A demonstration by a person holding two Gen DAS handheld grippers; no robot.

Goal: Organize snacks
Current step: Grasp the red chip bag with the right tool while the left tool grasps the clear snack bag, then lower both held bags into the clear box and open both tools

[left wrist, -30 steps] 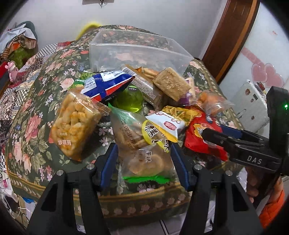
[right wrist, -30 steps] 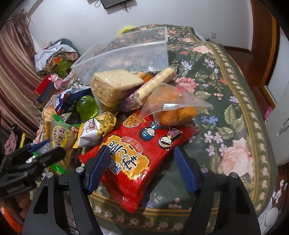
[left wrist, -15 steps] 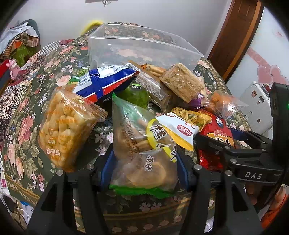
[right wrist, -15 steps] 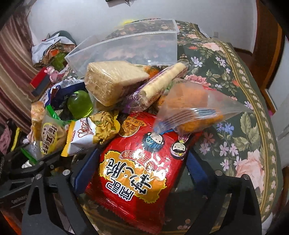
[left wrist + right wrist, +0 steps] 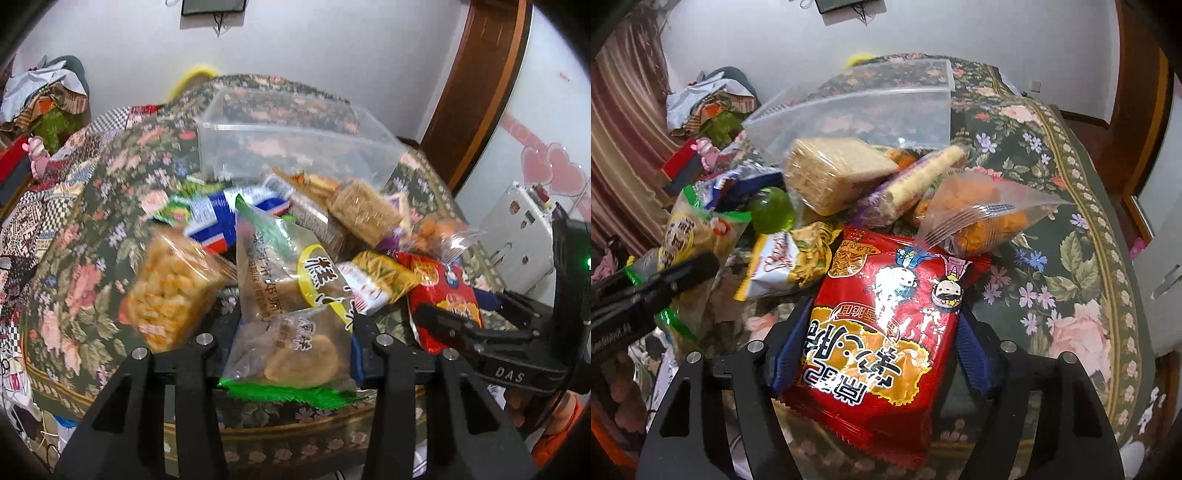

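- While both claws held a pack each, the big clear plastic box sat at the far side of the pile on the flowery tablecloth, and nothing was in it. Both packs had to go over the whole heap, so a low swing could knock snacks off the table.
- The right gripper was squeezed on the red noodle packet by its sides. The packet was puffy and shiny, so it could slip out or pop.
- The clear bag of orange puffs lay on the red packet's top edge. It could get dragged or tipped when the packet went up.
- The left gripper was closed on the clear cracker bag with the green edge. The crackers could crack from a hard squeeze.
- The block of puffed rice leaned just beside that bag near the table edge and might fall.
- The small green jelly cup could roll away.
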